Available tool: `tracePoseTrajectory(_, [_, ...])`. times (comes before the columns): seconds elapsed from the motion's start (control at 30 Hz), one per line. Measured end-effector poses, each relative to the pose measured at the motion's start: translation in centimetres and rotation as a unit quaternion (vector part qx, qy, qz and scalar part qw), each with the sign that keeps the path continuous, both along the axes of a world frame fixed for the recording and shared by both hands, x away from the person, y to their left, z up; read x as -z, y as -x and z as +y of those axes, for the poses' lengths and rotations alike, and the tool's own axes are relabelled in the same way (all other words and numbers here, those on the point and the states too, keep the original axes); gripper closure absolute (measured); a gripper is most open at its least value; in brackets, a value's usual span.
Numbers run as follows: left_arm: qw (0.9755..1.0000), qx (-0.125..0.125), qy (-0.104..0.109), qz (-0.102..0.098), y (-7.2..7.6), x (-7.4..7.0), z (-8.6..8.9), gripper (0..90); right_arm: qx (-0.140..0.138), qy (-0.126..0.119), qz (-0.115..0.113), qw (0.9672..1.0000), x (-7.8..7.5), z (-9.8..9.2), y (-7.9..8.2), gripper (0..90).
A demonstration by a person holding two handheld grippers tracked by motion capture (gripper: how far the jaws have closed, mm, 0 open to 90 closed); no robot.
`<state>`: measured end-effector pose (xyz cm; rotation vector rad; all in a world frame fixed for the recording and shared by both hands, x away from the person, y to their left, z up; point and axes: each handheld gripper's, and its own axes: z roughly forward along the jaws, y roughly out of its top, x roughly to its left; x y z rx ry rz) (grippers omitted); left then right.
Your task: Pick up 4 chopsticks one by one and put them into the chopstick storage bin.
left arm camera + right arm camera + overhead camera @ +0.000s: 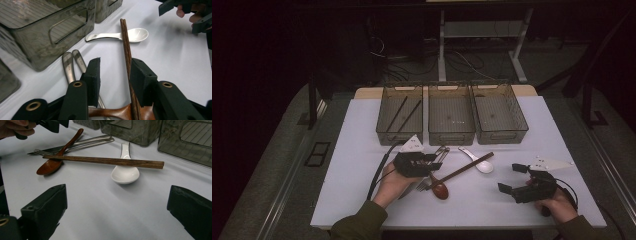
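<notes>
Left gripper (pixel 113 82) straddled the pair of dark brown wooden chopsticks (pixel 127 57); jaws apart. The sticks ran between the pads close to the right-hand pad, and contact could not be confirmed.

Landmark: white ceramic soup spoon (pixel 477 163) on the white table (pixel 362 165).
- The chopsticks lay across this spoon's bowl, resting on it, and slanted from there toward the left gripper.
- A reddish-brown wooden spoon (pixel 53 161) lay left of the white spoon in the right gripper view, with the chopsticks' near end over its handle.
- A steel fork (pixel 72 145) and a second steel handle lay just behind the wooden spoon.
- Three smoky transparent plastic bins (pixel 451 114) stood in a row beyond the white spoon; the leftmost held two dark sticks.

Right gripper (pixel 518 179) was well apart from the white spoon, toward the table's right, jaws wide apart and holding nothing.
</notes>
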<state>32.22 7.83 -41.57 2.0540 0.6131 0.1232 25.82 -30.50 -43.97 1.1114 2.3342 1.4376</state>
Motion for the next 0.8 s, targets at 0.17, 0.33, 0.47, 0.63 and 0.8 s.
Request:
tracePoseTrajectory(0.17, [1.0000,0.006,-0.006,0.005,-0.3,0.1,-0.8,61.9,0.001,0.000,0.001,1.0000,0.0,0.0,0.0,2.6])
tracePoseTrajectory(0.33, [0.9996,0.017,-0.016,0.013,-0.5,0.4,-2.1,64.3,0.001,0.000,0.001,1.0000,0.0,0.0,0.0,2.6])
tracePoseTrajectory(0.47, [0.9989,0.031,-0.031,0.019,-0.6,0.9,-3.5,66.1,0.001,-0.001,0.001,1.0000,0.0,0.0,0.0,2.6])
tracePoseTrajectory(0.63, [0.9976,0.043,-0.047,0.027,-0.6,1.6,-5.0,69.3,0.001,0.000,0.000,1.0000,0.0,0.0,0.0,2.6])
tracePoseTrajectory(0.8, [0.9965,0.044,-0.065,0.029,-0.5,1.9,-5.6,72.8,0.002,-0.001,0.001,1.0000,0.0,-0.1,0.0,2.5])
